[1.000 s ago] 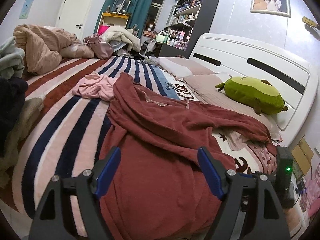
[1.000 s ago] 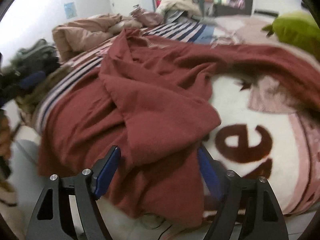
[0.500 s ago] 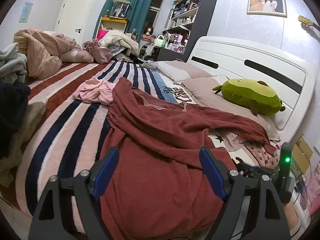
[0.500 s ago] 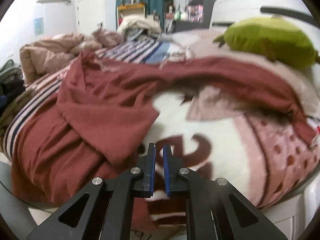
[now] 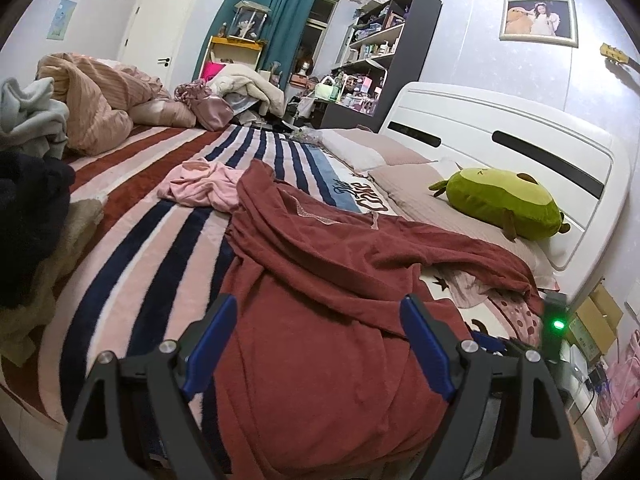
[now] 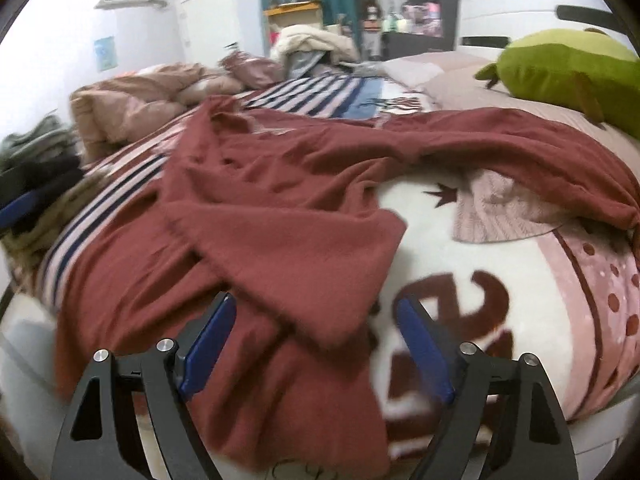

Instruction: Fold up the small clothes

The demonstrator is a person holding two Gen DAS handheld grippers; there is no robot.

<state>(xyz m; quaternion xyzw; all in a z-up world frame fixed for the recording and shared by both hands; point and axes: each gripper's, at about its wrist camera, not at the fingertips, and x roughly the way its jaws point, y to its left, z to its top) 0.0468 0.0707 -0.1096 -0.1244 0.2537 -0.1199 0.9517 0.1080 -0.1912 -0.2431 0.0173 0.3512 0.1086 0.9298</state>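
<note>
Big striped bed (image 5: 132, 248), red garment (image 5: 320, 300) sprawled rumpled across its near edge, unfolded. Left gripper (image 5: 318, 332) hovers wide open, empty, over the hem; right gripper (image 6: 316, 330) gapes empty too, straddling a flap, probably lining up a grab.

Brick-red garment (image 5: 328, 280) at centre frame; pink garment (image 5: 200, 188) upper left of it. Blanket (image 5: 132, 248) striped navy, pink, red; plush toy (image 5: 500, 204) green.
</note>
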